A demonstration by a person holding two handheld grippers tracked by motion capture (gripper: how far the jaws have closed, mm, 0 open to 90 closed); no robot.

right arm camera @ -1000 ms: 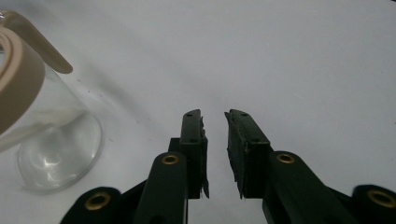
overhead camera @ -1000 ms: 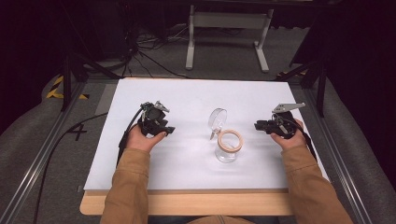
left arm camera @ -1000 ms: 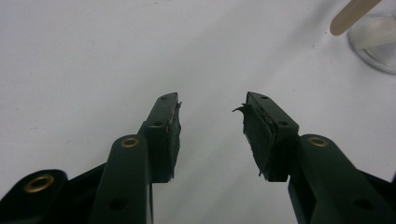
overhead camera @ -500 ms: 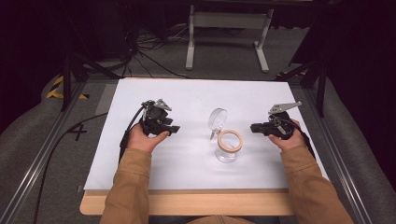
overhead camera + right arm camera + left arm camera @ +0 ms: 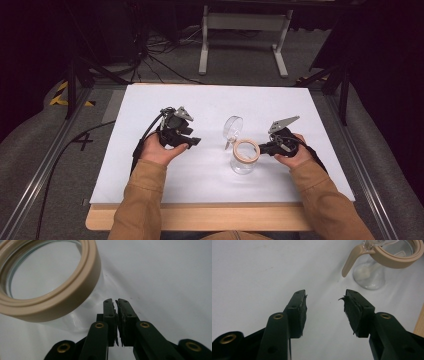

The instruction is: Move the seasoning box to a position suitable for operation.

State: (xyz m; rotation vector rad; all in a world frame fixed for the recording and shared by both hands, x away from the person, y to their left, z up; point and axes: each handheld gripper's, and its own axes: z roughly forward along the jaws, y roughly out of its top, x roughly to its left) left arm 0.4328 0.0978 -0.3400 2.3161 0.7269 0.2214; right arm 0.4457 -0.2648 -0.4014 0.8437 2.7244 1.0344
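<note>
Right gripper (image 5: 263,147) has slid in from the jar's side over the last second and now sits just beside the tan rim (image 5: 246,149), jaws pressed together on nothing, so I'd say it's lining up to nudge or steady the jar (image 5: 244,162) rather than grab it. The left gripper (image 5: 192,142) has barely shifted and waits well apart with its jaws spread. The jar stands upright mid-table (image 5: 150,170), long axis vertical, mouth open upward, its clear lid (image 5: 233,128) tipped up on the far-left side of the rim
</note>
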